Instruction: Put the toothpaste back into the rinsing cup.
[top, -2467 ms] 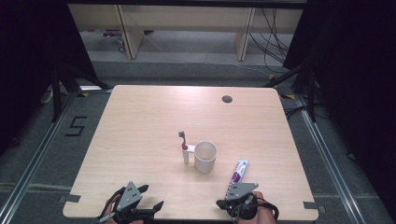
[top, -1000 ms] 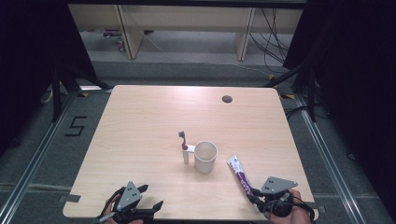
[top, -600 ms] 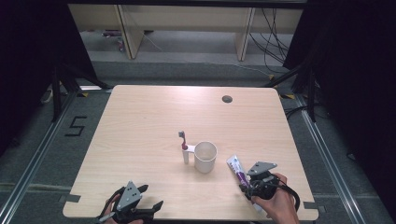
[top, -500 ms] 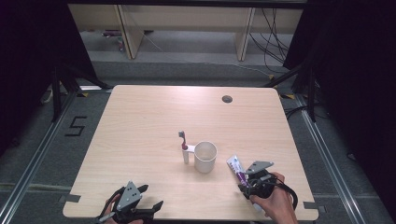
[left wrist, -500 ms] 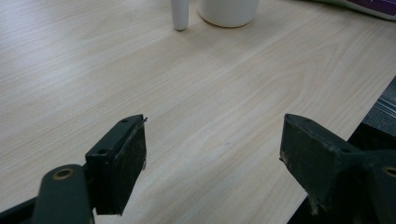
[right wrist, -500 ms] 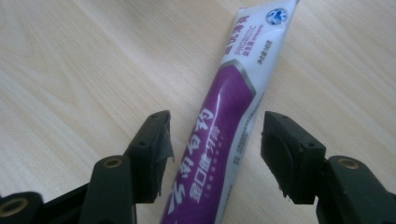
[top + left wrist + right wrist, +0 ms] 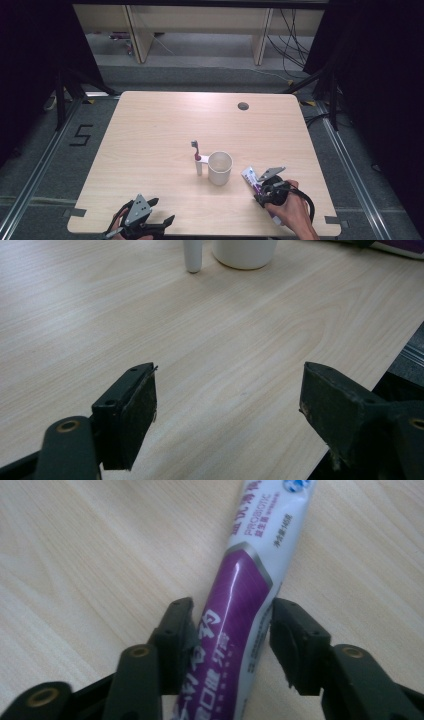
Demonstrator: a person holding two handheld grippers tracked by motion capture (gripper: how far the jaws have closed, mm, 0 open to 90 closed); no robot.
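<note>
My right gripper (image 7: 232,645) has just been closing its jaws around the purple and white toothpaste tube (image 7: 245,605), touching both sides, near the desk's (image 7: 150,130) front right corner. My left gripper (image 7: 227,410) is wide open, holding nothing. The tube's ends are cut off.

Bare table (image 7: 150,130) lies open ahead of the left gripper (image 7: 150,220), while the cup (image 7: 220,168) and upright toothbrush (image 7: 198,159) block the centre, just beside the toothpaste tube (image 7: 251,178) between the right gripper's (image 7: 260,192) jaws.
</note>
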